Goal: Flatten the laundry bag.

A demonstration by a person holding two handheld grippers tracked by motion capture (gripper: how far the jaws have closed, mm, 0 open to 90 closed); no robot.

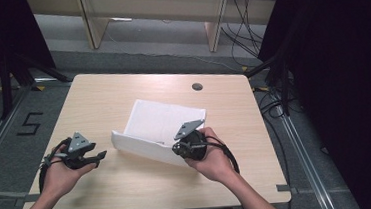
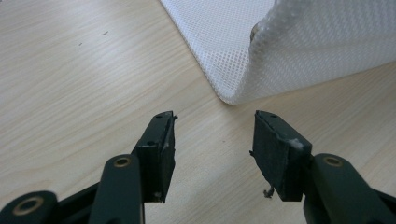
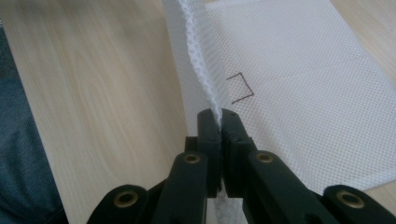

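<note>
A white mesh cloth (image 1: pixel 157 124) lies in the middle of the wooden table (image 1: pixel 122 92), its near edge lifted into an upright fold. My right gripper (image 1: pixel 177 146) is shut on that raised edge; in the right gripper view the jaws pinch the cloth's hem (image 3: pixel 205 84), and a small brown mark (image 3: pixel 240 86) shows on the mesh beyond. My left gripper (image 1: pixel 101 156) rests just left of the cloth, open and empty. In the left gripper view the folded corner of the cloth (image 2: pixel 233 93) lies on the wood just ahead of the gripper (image 2: pixel 214 140).
A round dark grommet (image 1: pixel 197 86) sits in the table's far side. Dark stands and cables (image 1: pixel 273 102) crowd the floor to the right, and pale wooden furniture (image 1: pixel 156 11) stands beyond the table. A "5" (image 1: pixel 29 124) is marked on the floor at left.
</note>
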